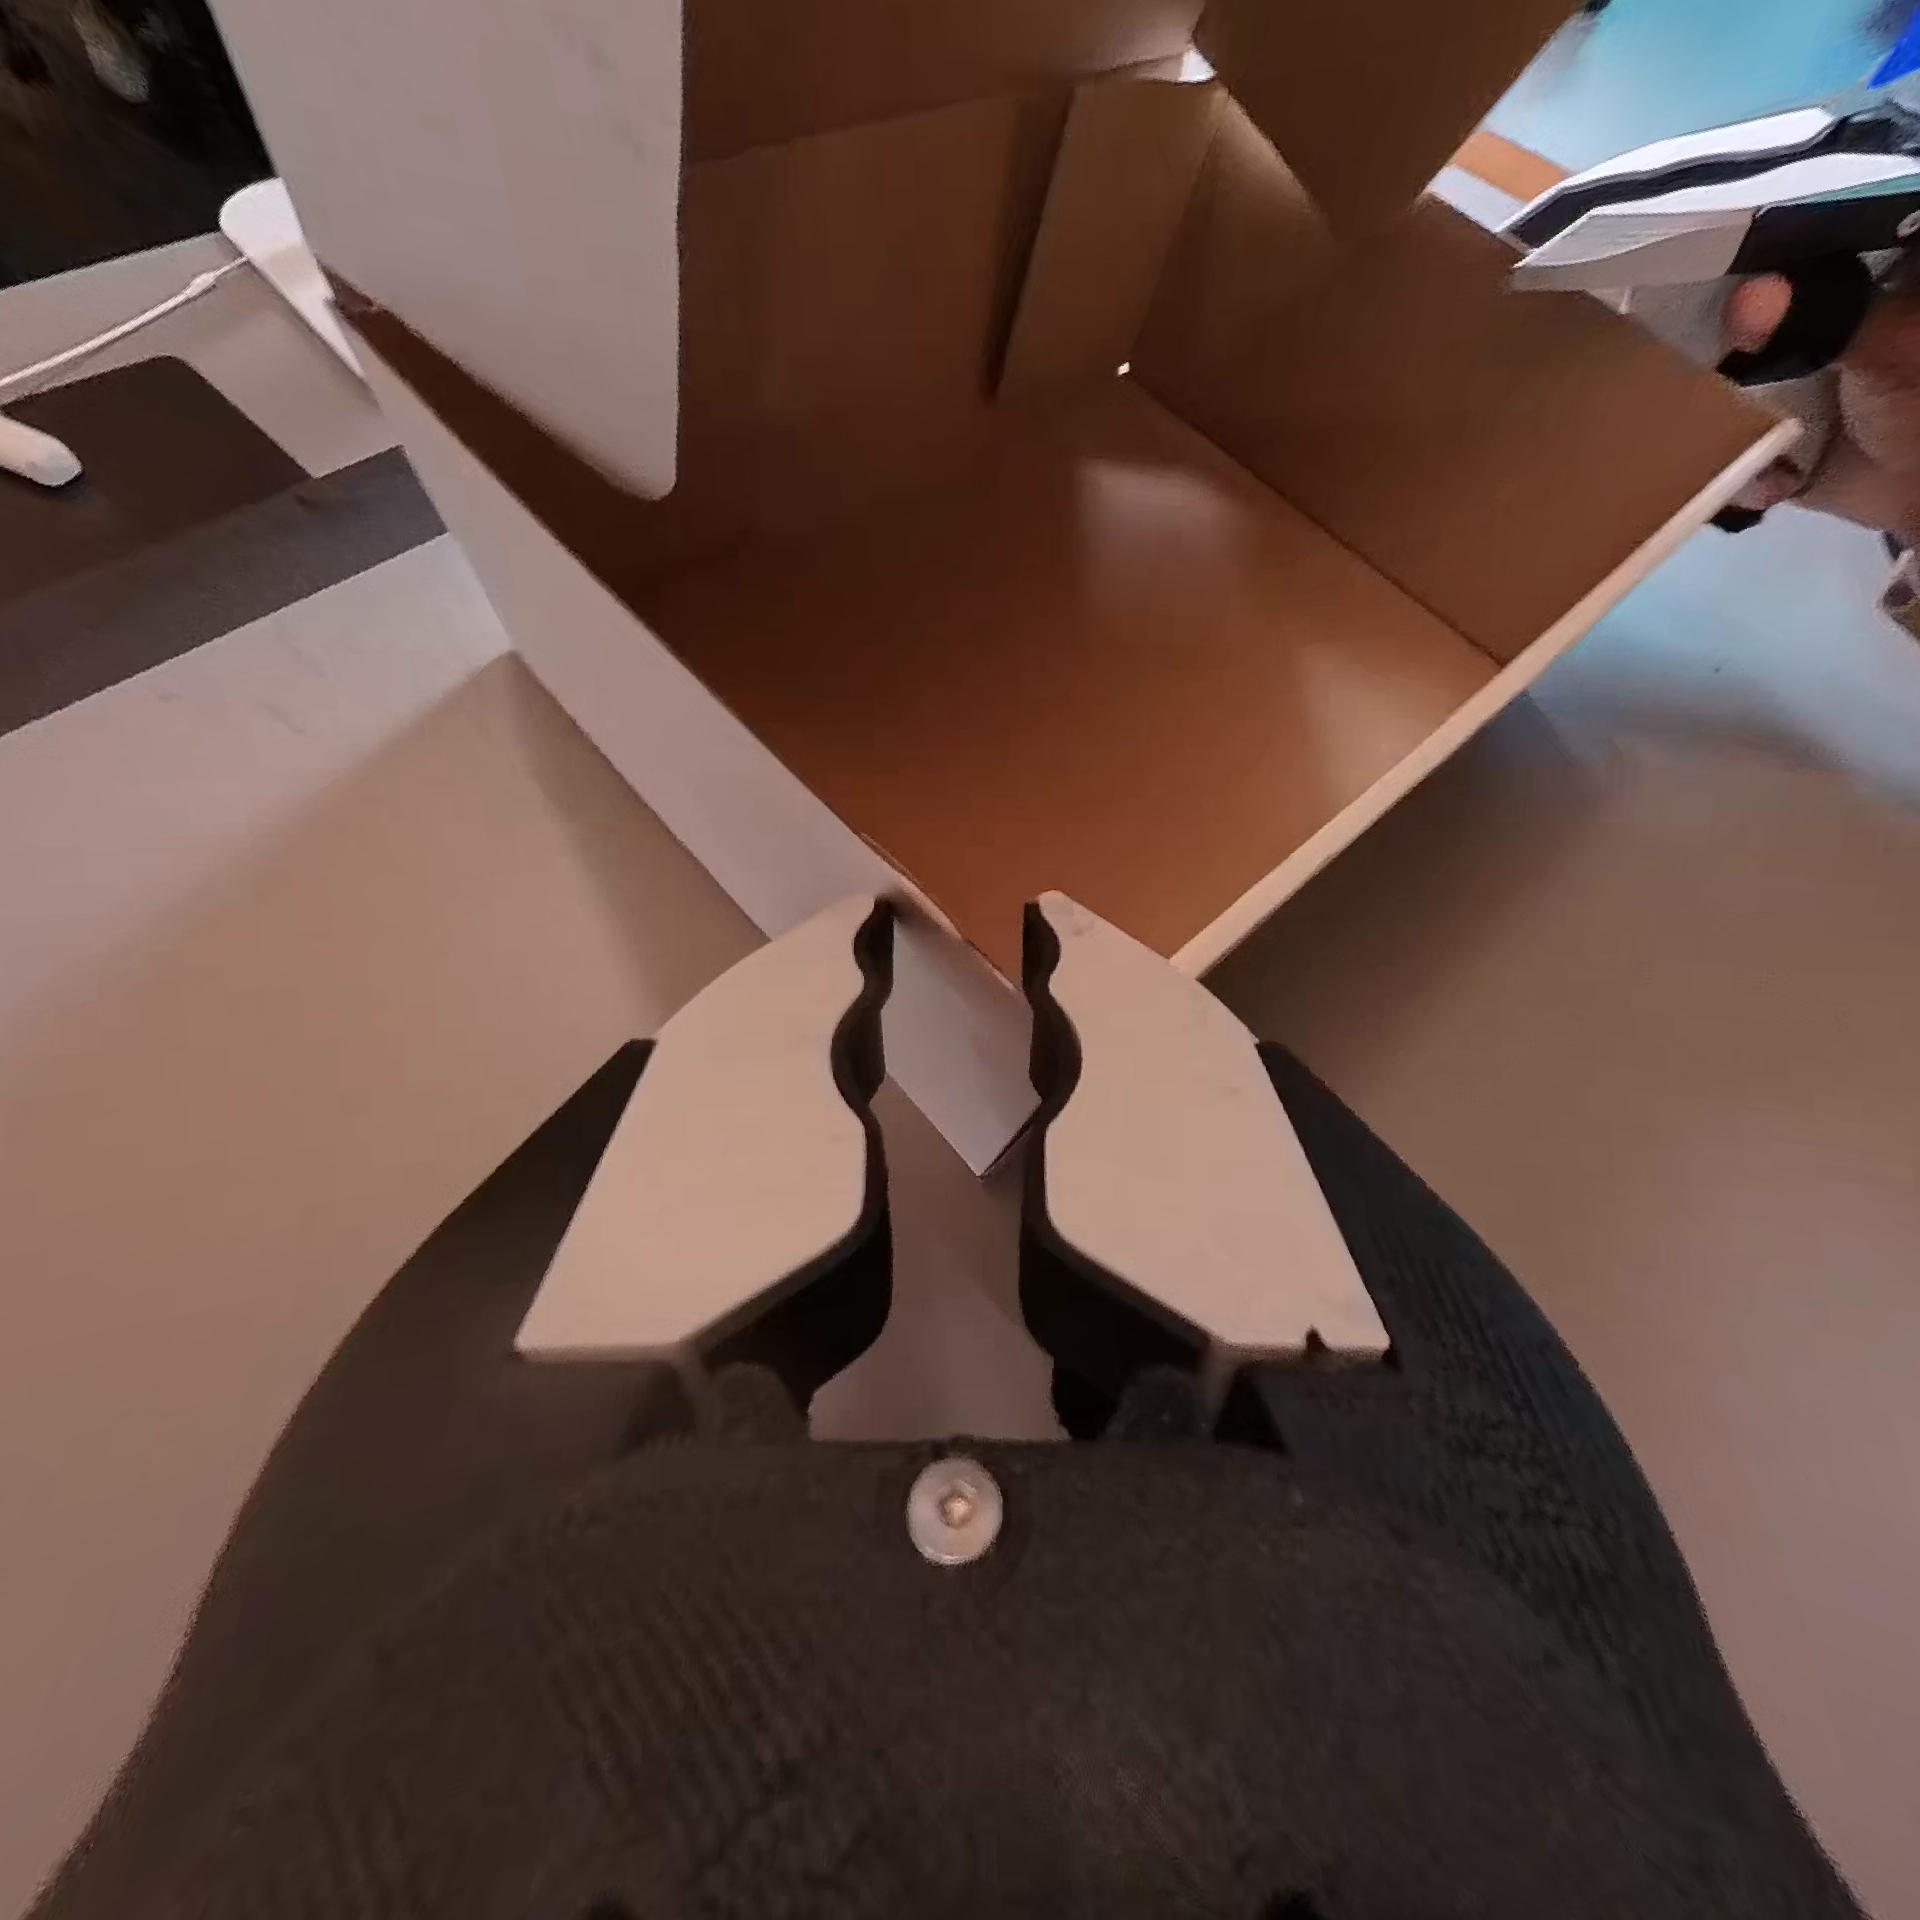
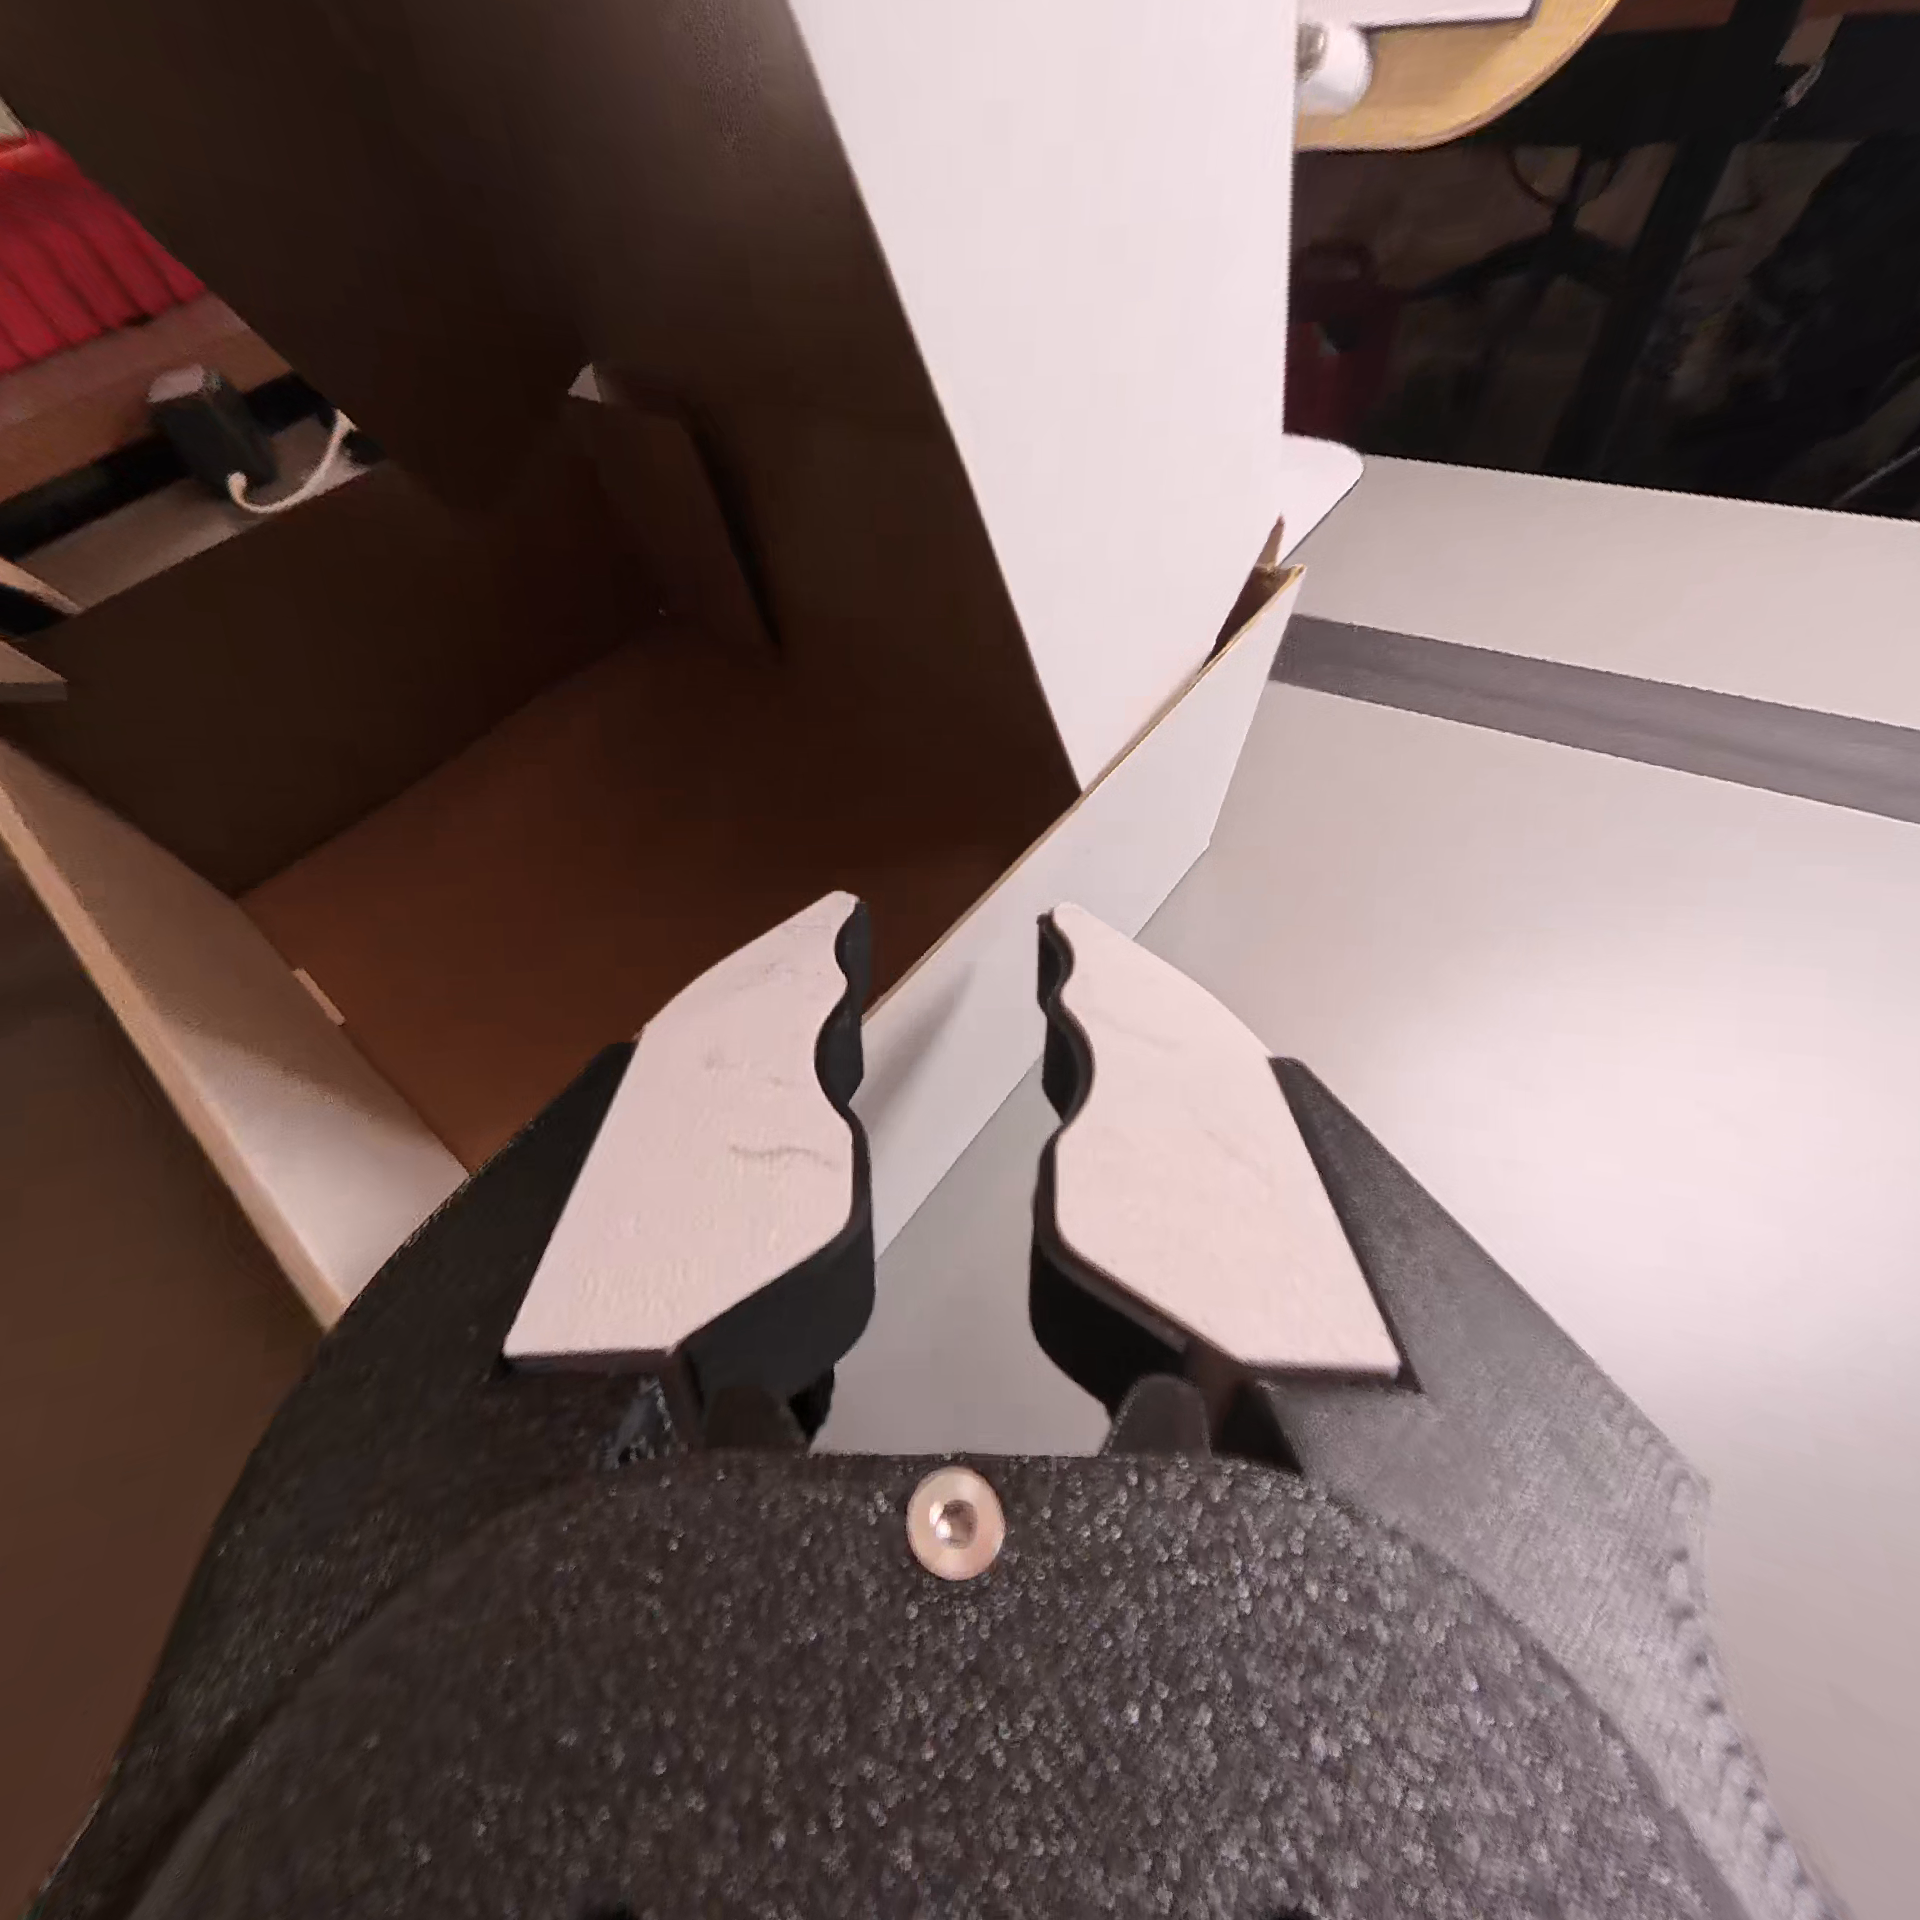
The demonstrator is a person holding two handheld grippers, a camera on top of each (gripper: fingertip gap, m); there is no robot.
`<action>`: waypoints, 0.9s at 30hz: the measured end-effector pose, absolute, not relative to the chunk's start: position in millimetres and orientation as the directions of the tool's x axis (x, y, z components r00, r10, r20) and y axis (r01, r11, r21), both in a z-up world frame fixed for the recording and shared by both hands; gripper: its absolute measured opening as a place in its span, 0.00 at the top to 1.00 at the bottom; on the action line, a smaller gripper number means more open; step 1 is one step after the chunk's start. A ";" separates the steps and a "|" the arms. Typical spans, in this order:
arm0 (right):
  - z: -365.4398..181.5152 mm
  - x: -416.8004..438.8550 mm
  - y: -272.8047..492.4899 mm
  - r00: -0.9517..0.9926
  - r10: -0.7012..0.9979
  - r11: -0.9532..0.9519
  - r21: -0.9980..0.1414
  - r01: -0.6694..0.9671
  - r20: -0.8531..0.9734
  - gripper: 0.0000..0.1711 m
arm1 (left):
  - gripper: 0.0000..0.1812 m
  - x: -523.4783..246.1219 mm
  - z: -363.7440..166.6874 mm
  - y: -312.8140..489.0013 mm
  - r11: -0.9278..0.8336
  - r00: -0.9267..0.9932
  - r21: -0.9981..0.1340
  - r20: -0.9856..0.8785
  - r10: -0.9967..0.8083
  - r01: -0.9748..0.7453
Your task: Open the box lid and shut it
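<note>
A cardboard box (image 1: 1371,436), white outside and brown inside, stands open and empty on the table. Its lid (image 1: 935,62) is raised at the far side, with a white side flap (image 1: 468,208) hanging down. My left gripper (image 1: 956,914) is open, with the box's near corner (image 1: 956,1039) between its fingers. My right gripper (image 2: 951,920) is open, with the rim of a side wall (image 2: 1143,769) running between its fingertips. The raised lid (image 2: 416,208) and its white flap (image 2: 1039,312) stand just beyond it. The right gripper also shows in the left wrist view (image 1: 1683,208), by the box's far right wall.
The box sits on a pale table (image 1: 260,987) crossed by a dark strip (image 2: 1558,686). A white stand and cable (image 1: 260,260) lie to the left. A red object (image 2: 62,249) and a dark device on a wooden surface (image 2: 208,436) lie beyond the box. Dark clutter (image 2: 1610,260) lies past the table edge.
</note>
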State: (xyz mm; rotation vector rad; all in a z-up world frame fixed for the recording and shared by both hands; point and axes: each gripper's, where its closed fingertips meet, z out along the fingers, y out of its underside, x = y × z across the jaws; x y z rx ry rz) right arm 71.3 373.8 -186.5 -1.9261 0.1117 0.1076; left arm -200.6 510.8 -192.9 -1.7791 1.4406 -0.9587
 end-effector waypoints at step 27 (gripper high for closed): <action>-140.9 -8.3 247.6 0.967 -0.249 -0.119 -0.993 0.020 0.049 0.52 | 0.70 -262.9 -134.0 449.9 -0.008 0.367 -0.997 -0.021 -0.930 -0.079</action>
